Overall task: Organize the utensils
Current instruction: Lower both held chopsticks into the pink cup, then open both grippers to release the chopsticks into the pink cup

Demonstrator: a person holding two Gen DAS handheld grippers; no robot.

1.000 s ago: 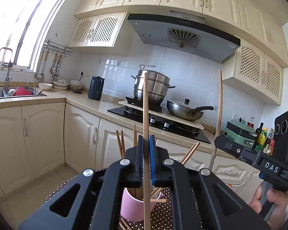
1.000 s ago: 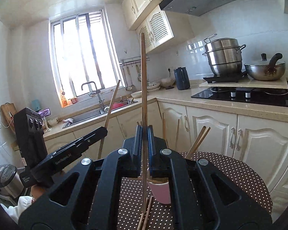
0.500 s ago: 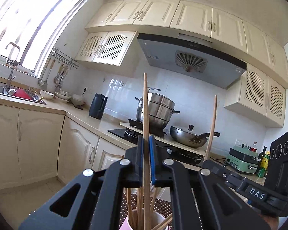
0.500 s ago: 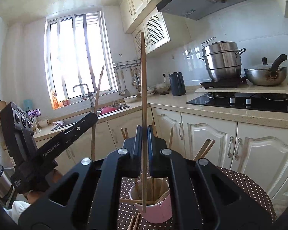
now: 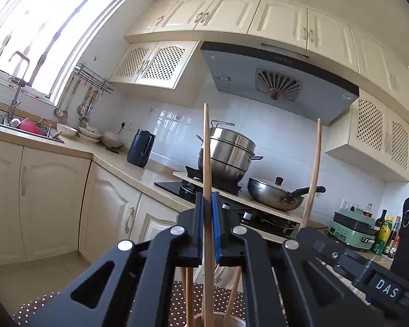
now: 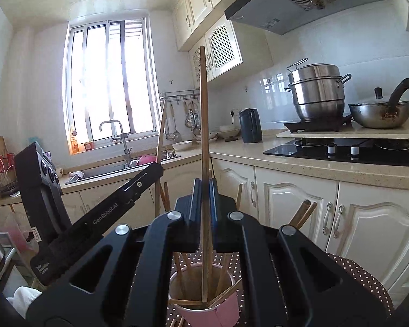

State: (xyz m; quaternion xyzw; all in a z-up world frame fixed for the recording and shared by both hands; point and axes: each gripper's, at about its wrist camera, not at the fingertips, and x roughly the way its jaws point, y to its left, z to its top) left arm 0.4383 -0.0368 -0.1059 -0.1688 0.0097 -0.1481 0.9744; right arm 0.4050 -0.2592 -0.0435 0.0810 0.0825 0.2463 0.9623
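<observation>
Pinching one wooden chopstick [image 5: 206, 163] upright, my left tool [image 5: 207, 218] has its blue pads pressed together on the stick's lower half, so most of the length stands above the jaws and the tip drops behind them toward the cup [image 5: 218, 320] at the bottom edge. My right tool [image 6: 203, 201] is likewise clamped on a second chopstick [image 6: 203, 109], held nearly vertical; its lower end reaches down inside the pink cup [image 6: 204, 299], just under the jaws. Several more chopsticks [image 6: 302, 214] already lean in that cup, and a few lie flat across its rim. It stands on a brown polka-dot counter [image 6: 362, 275]. Both tools sit close together, each visible in the other's view.
</observation>
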